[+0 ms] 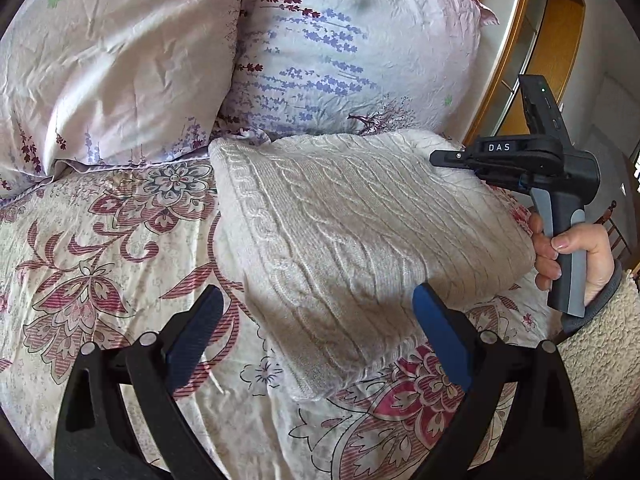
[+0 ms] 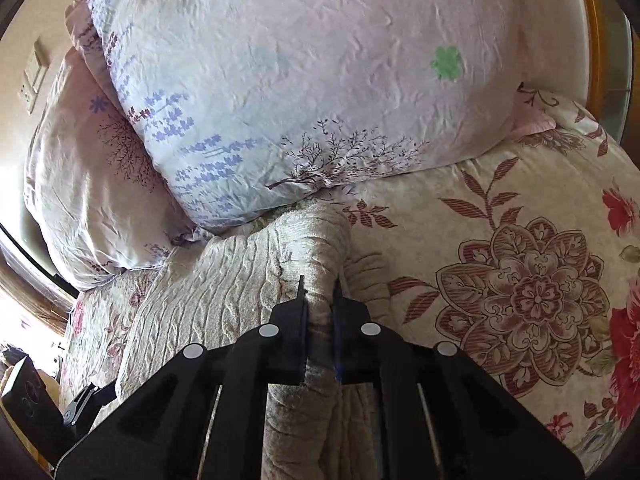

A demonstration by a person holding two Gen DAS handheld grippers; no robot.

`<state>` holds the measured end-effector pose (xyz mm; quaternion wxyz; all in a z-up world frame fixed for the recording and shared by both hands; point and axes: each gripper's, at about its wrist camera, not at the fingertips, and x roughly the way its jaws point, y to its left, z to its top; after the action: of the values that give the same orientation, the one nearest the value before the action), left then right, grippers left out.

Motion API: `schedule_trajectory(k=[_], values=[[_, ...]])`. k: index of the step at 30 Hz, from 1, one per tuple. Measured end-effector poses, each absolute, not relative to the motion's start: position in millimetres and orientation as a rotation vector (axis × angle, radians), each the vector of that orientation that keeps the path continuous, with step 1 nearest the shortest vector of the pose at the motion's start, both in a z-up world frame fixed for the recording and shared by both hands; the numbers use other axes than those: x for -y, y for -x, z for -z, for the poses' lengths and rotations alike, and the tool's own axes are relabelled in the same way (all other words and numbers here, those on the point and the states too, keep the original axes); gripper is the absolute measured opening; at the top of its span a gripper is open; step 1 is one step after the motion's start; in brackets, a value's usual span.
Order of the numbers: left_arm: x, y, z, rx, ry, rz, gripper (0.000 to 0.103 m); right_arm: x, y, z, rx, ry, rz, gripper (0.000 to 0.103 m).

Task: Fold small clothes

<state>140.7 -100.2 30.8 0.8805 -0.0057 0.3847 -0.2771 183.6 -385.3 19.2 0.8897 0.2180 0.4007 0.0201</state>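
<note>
Sweater: cream cable-knit sweater (image 1: 352, 236) folded on floral bedspread (image 1: 100, 248), touching lavender-print pillows (image 1: 340, 60)
Left gripper (image 1: 316, 312): jaws wide apart, empty
Right gripper (image 2: 320, 292): jaws clamped on sweater edge

Home bedroom, floral bedspread (image 1: 100, 264), two lavender-print pillows (image 1: 340, 52), wooden furniture (image 1: 556, 60)

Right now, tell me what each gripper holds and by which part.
The right gripper is shut on the cream cable-knit sweater, pinching a bunched fold at its right edge. The left gripper is open, holding nothing.
</note>
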Motion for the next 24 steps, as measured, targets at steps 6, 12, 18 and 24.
schedule_trajectory(k=[6,12,18,24], values=[[103.7,-140.7,-29.6,-0.802,-0.019,0.558,0.096,392.7,-186.4,-3.3,-0.858,-0.507,-0.031,0.01],[98.7,-138.9,-34.7,-0.786,-0.009,0.557,0.099,404.1,-157.7,-16.5,-0.819,-0.553,-0.017,0.033],[90.2,-125.1,-45.1,-0.787,-0.038,0.577,0.1,418.4,-115.4,-19.5,-0.795,-0.648,-0.095,0.045],[89.4,-104.8,-35.7,-0.793,-0.131,0.607,0.1,397.2,-116.6,-10.5,-0.845,-0.614,-0.156,0.044]])
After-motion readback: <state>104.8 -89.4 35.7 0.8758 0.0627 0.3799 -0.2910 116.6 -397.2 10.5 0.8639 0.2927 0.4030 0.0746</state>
